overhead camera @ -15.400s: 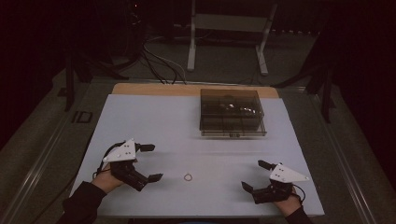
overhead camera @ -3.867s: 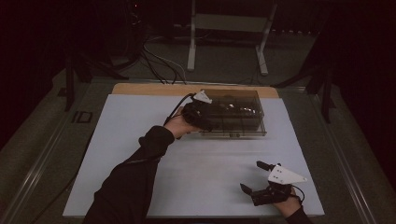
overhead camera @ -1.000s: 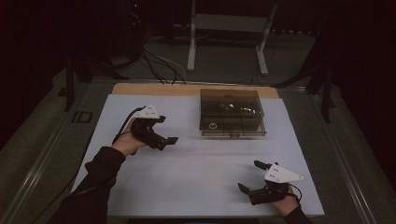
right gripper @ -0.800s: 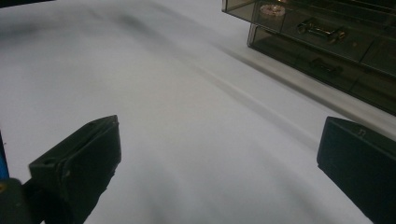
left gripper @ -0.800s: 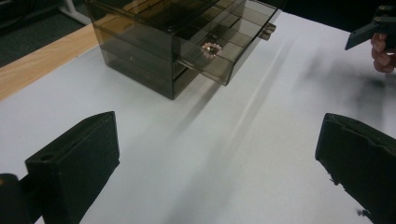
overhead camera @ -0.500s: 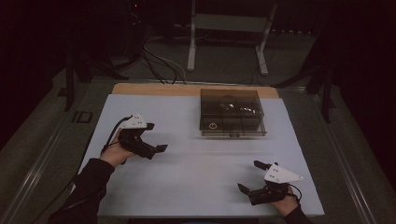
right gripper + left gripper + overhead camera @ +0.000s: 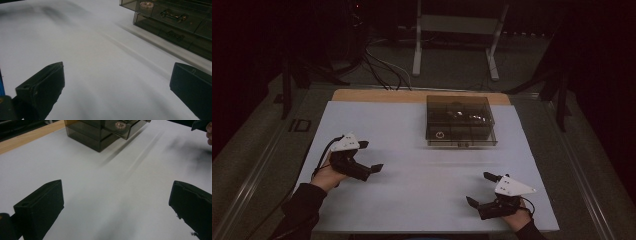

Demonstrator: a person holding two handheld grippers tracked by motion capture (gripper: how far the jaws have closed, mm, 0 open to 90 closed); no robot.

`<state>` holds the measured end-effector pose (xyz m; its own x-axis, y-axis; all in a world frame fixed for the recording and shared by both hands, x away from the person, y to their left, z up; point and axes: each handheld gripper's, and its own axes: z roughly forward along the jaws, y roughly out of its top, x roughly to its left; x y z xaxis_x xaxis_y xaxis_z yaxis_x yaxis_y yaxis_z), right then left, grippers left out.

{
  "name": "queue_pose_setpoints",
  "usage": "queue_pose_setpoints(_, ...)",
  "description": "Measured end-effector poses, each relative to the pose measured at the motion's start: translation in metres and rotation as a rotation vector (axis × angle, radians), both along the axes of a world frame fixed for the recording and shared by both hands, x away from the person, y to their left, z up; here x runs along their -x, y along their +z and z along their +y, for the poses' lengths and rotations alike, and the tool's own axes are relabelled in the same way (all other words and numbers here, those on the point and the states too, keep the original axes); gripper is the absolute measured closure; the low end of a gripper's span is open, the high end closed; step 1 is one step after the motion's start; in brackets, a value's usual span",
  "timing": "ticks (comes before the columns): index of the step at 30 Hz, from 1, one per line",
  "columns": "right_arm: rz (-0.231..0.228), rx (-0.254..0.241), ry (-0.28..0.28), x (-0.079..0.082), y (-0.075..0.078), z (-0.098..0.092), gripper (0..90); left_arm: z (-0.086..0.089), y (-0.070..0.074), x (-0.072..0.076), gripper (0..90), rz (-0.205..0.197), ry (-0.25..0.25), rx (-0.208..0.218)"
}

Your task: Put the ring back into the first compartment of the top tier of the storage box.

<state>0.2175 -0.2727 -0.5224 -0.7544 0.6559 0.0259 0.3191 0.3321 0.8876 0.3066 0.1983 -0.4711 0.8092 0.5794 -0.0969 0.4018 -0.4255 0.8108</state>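
Your right gripper view shows a ring (image 7: 146,4) and clasp (image 7: 173,14) inside the smoked box (image 7: 175,22), far ahead. Your left gripper (image 7: 368,156) and right gripper (image 7: 482,188) are spread wide, empty, over the white surface (image 7: 422,170).

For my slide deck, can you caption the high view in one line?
Two open hand-held grippers, left and right, rest on a white table before a smoked-plastic drawer box holding a ring.

Smoked transparent drawer box (image 7: 460,120) at the table's far side, right of centre. Small ring (image 7: 440,134) inside its front-left compartment.
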Motion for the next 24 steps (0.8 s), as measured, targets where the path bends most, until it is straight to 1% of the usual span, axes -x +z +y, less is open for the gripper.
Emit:
queue_pose_setpoints(3, 0.000, 0.001, 0.000, 0.000, 0.000, 0.000, 0.0, 0.003, -0.006, 0.007, 1.3, -0.011, 0.014, -0.013)
queue_pose_setpoints(4, 0.000, 0.002, 0.000, 0.000, 0.000, 0.000, 0.0, 0.004, -0.008, 0.009, 1.3, -0.008, 0.019, -0.014)
queue_pose_setpoints(5, 0.000, 0.002, 0.001, 0.000, 0.000, 0.000, 0.0, 0.006, -0.011, 0.011, 1.3, 0.002, 0.022, -0.010)
queue_pose_setpoints(7, 0.003, 0.005, 0.002, 0.000, -0.001, 0.001, 0.0, 0.008, -0.014, 0.014, 1.3, 0.005, 0.030, -0.006)
queue_pose_setpoints(12, 0.004, 0.010, 0.004, 0.000, -0.001, 0.002, 0.0, 0.015, -0.021, 0.023, 1.3, 0.002, 0.052, 0.019)
queue_pose_setpoints(18, 0.003, 0.010, 0.003, 0.000, -0.001, 0.002, 0.0, 0.019, -0.032, 0.034, 1.4, -0.003, 0.084, -0.009)
queue_pose_setpoints(19, 0.003, 0.010, 0.003, 0.000, -0.001, 0.002, 0.0, 0.021, -0.034, 0.037, 1.4, -0.005, 0.089, -0.010)
queue_pose_setpoints(21, 0.002, 0.012, 0.004, 0.000, -0.001, 0.002, 0.0, 0.023, -0.038, 0.041, 1.4, 0.007, 0.096, 0.002)
queue_pose_setpoints(24, 0.001, 0.012, 0.004, 0.000, -0.001, 0.002, 0.0, 0.027, -0.042, 0.050, 1.3, 0.012, 0.097, 0.002)
